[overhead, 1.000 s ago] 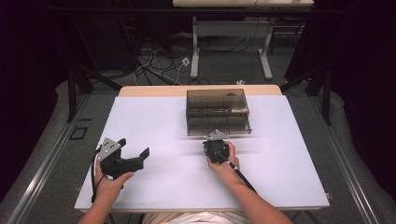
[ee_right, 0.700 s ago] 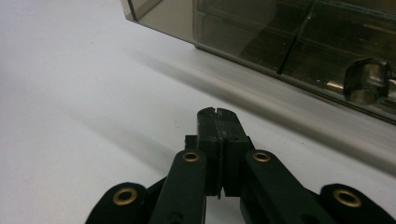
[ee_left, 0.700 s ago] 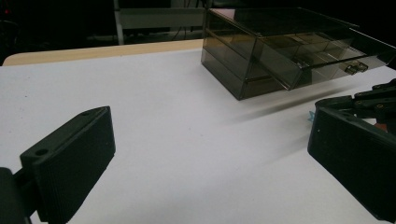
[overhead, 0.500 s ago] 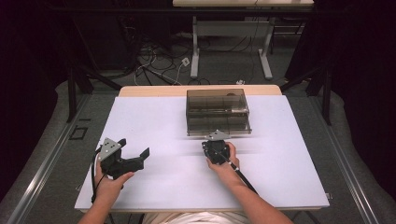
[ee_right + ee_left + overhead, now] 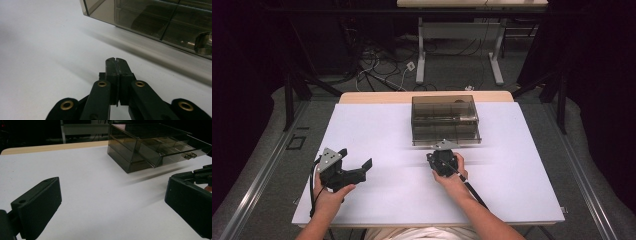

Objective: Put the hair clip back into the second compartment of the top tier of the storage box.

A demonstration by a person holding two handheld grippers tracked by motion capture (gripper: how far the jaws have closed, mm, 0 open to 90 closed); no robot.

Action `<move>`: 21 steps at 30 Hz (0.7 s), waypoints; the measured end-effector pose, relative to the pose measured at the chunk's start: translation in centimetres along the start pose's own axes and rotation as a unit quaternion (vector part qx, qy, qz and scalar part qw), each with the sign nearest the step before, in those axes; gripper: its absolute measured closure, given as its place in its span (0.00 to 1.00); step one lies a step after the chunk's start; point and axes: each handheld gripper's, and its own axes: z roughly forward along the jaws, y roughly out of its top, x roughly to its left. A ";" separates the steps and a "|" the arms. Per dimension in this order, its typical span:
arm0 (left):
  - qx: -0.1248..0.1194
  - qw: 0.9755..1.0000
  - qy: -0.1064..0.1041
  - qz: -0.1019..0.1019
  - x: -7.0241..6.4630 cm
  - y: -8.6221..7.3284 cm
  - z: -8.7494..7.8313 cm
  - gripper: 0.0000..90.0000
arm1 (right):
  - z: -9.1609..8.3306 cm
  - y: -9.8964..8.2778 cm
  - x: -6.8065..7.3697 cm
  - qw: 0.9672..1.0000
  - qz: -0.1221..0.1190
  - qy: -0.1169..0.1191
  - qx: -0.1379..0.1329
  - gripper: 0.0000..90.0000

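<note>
Two grippers wait in front of the smoky drawer box.

Nearest, at about seven o'clock on the white table point(image 5: 522, 165), the left gripper point(image 5: 358, 161) rests with its jaws spread wide around nothing. At centre, the right gripper point(image 5: 443, 156) has its jaws pressed together, empty, pointing to twelve o'clock. Just beyond it stands the drawer box point(image 5: 444, 120), with one drawer point(image 5: 175, 151) slightly out.

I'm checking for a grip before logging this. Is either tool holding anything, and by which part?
Nothing is held. The right tool is shut on nothing, short of the smoky transparent plastic drawer box; the left tool stands open.
</note>
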 end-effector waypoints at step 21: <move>0.004 1.000 -0.001 0.002 0.0 0.0 0.0 0.01 | -1.4 1.6 0.3 0.999 0.008 0.032 0.034 1.00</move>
